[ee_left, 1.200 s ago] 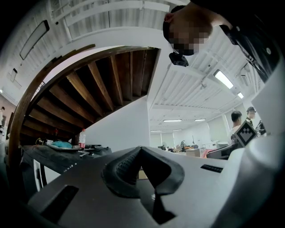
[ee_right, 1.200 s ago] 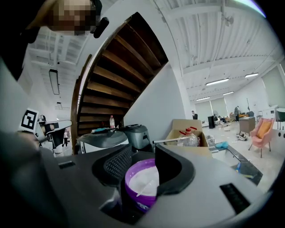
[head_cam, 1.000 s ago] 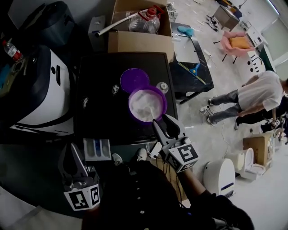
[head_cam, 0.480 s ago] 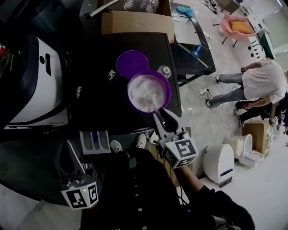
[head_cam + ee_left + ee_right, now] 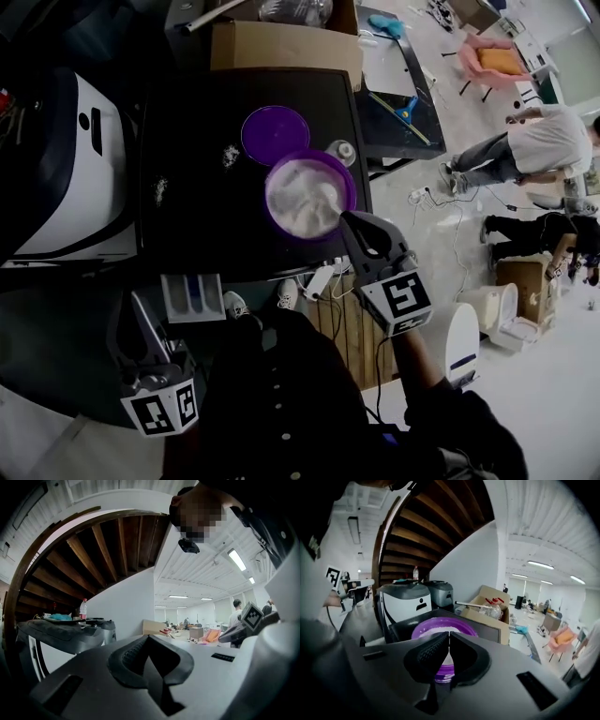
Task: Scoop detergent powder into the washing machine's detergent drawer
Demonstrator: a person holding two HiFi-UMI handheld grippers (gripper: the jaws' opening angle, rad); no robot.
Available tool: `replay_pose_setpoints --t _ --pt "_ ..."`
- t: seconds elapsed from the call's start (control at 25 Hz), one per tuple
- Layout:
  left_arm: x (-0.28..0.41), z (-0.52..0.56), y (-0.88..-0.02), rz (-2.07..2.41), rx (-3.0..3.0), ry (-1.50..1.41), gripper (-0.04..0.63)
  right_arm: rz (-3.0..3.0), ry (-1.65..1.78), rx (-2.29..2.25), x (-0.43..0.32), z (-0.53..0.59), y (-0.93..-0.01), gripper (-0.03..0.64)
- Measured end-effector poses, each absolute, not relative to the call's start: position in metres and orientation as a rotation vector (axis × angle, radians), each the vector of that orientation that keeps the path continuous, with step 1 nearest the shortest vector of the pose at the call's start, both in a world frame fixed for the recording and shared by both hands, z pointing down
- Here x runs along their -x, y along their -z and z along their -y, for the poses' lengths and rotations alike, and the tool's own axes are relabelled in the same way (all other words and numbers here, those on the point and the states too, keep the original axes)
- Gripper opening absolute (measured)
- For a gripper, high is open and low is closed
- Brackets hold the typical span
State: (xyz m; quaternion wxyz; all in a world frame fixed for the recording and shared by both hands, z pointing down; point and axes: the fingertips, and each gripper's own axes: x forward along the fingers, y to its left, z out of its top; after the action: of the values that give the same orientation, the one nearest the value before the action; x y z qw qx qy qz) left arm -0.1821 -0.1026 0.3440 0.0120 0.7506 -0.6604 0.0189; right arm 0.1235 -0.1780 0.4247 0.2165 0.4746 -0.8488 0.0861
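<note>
Head view: the left claw, low and well to the left of the purple bowl, has its jaws together with nothing between them. Just right of it, below-left of the bowl, the white detergent drawer shows at the near edge of the black desk. A purple lid lies just beside the bowl's upper-left rim. The bowl holds white detergent powder. The right claw is at the bowl's lower-right rim. Its jaws have just been closing and now meet, and nothing can be made out between them.

Powder tub on machine top, lid just behind it; drawer front-left, box behind.
</note>
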Motion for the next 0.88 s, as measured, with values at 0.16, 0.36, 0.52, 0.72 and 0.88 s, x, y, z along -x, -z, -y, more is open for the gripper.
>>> replay_pose_setpoints --t 0.16,0.36,0.52,0.72,0.88 --pt "0.183 0.104 -0.35 2.059 -2.325 -0.054 0.006 2.253 -0.093 -1.112 -0.137 0.19 -0.423 0.032" --pt "0.184 0.106 -0.355 2.054 -2.316 -0.05 0.006 2.18 -0.173 -1.017 -0.139 0.179 -0.441 0.032" --pt "0.185 0.106 -0.357 2.059 -2.305 -0.048 0.006 2.198 -0.359 -1.055 -0.137 0.174 -0.448 0.032" --pt "0.185 0.107 -0.357 2.066 -2.3 -0.043 0.006 2.259 -0.744 -1.233 -0.154 0.179 -0.455 0.032" --pt "0.186 0.105 -0.349 2.083 -2.305 -0.028 0.006 2.344 -1.11 -1.344 -0.16 0.181 -0.451 0.032"
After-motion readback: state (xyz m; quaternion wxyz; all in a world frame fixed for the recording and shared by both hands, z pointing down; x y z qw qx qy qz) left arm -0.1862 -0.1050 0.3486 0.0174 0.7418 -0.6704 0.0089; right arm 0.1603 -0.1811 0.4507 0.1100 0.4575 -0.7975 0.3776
